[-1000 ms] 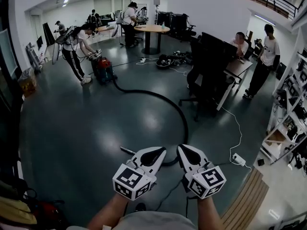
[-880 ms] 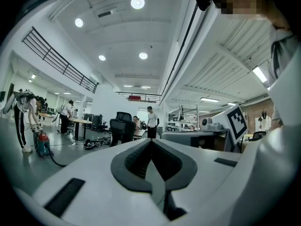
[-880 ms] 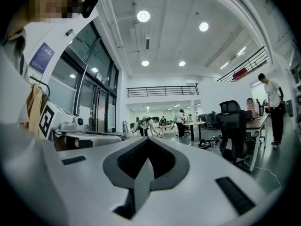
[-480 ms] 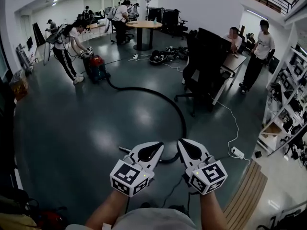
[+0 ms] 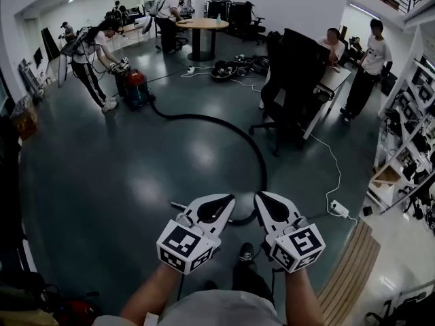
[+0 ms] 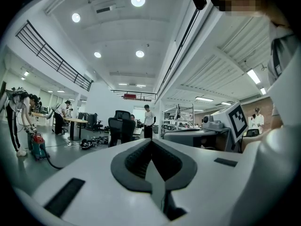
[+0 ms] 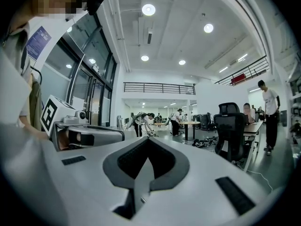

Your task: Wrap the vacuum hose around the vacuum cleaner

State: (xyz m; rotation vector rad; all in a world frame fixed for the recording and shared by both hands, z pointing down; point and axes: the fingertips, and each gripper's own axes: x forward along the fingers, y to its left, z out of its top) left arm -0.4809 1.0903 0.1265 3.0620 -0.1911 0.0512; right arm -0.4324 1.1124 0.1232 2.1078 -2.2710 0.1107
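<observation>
Well, both grippers are held out level in front of the person, side by side, and neither has anything in it. The left gripper [image 5: 221, 206] has its jaws pressed together, as its own view shows, with the dark pads meeting in a point and nothing between them. The right gripper [image 5: 266, 206] is the same: jaws together, empty.

The vacuum cleaner [image 5: 136, 87] (a red one) stands well apart from the grippers, far across the dark glossy floor [image 5: 102, 182]. Another person [image 5: 92, 53] bends over it with both hands at its top. The vacuum hose [image 5: 231, 124] is black and runs from the cleaner's base in one long arc over the floor, curving right and then back toward the grippers. In the head view its near end passes behind the two gripper tips. A thin pale rod [image 5: 179, 206] lies on the floor just left of the left gripper; it may be the hose's wand, though it is too small to be sure.

To the right of the arc stands a black office chair [image 5: 292, 60] by a desk [image 5: 334, 83]. A white power strip [image 5: 339, 209] lies on the floor right of the right gripper.
</observation>
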